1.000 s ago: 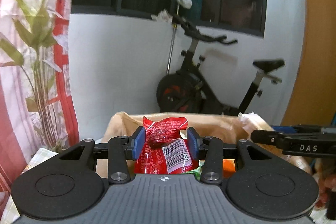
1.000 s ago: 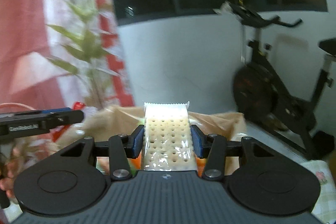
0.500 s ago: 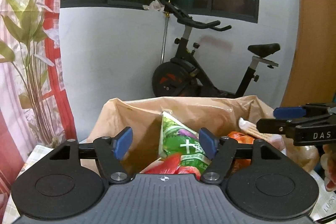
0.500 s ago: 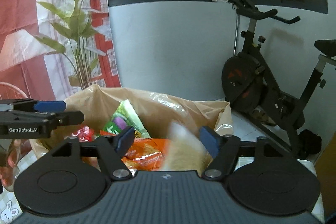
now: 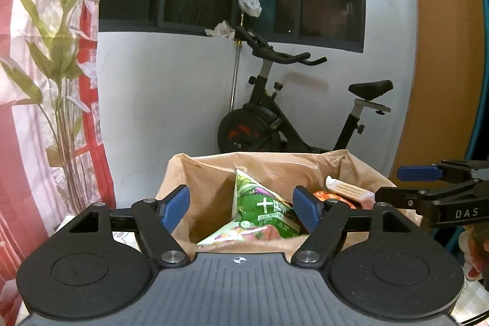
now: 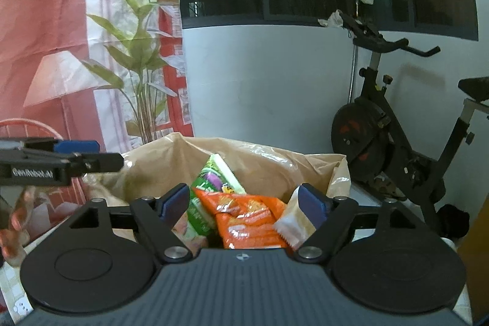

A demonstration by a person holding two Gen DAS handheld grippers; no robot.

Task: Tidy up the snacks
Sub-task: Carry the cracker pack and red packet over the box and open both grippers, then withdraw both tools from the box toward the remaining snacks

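Observation:
An open brown plastic bag (image 5: 214,173) (image 6: 269,164) stands just beyond both grippers and holds several snack packs. Among them are a green pack (image 5: 259,203) (image 6: 214,176), an orange pack (image 6: 247,216) (image 5: 330,196) and a white cracker pack (image 6: 293,222) (image 5: 345,188). My left gripper (image 5: 241,206) (image 6: 107,154) hovers at the bag's near left rim; its jaws are opening and grip nothing. My right gripper (image 6: 243,202) (image 5: 389,183) hovers at the near right rim, its jaws also opening, pads clear of the packs below. The red pack is hidden.
Behind the bag, a black exercise bike (image 5: 275,127) (image 6: 382,142) stands against a white wall under a dark window. A red and white curtain with a plant print (image 5: 45,81) (image 6: 91,51) hangs on the left. A person's hand (image 6: 15,228) holds the left gripper.
Both grippers went from shut to open: the left let go of a red pack and the right a cracker pack, which dropped into the bag. Both drew back from it.

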